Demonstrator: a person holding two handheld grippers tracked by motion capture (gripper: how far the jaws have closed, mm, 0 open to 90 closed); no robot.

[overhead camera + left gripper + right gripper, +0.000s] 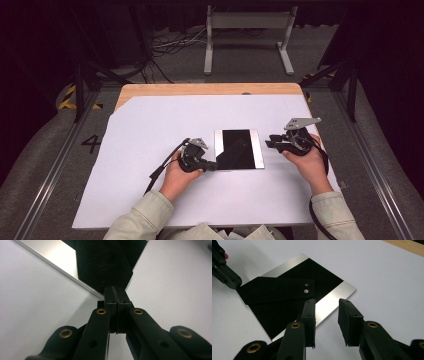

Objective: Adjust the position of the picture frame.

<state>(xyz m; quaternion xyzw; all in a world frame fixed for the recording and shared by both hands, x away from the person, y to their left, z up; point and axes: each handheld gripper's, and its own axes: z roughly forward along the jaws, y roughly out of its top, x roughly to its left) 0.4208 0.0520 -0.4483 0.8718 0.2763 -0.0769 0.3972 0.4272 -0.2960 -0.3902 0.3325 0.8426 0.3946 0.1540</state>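
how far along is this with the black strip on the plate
Early. Done: the left tongs are shut on one end of the black strip, which lies across the silver-edged black plate. In hand: the open right tongs hover near the plate's edge. Left: whatever happens to the strip next.

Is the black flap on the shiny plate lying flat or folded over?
Folded over. The black flap lies slantwise across the plate, two snaps facing up, its corner pinched in the shut left gripper.

**Strap end lost behind the pinch**

The left gripper [115, 293] covers the near end of the black strap [102, 262] between its closed jaws. The metal plate [56, 258] runs off the picture's top edge beyond the fingertips.
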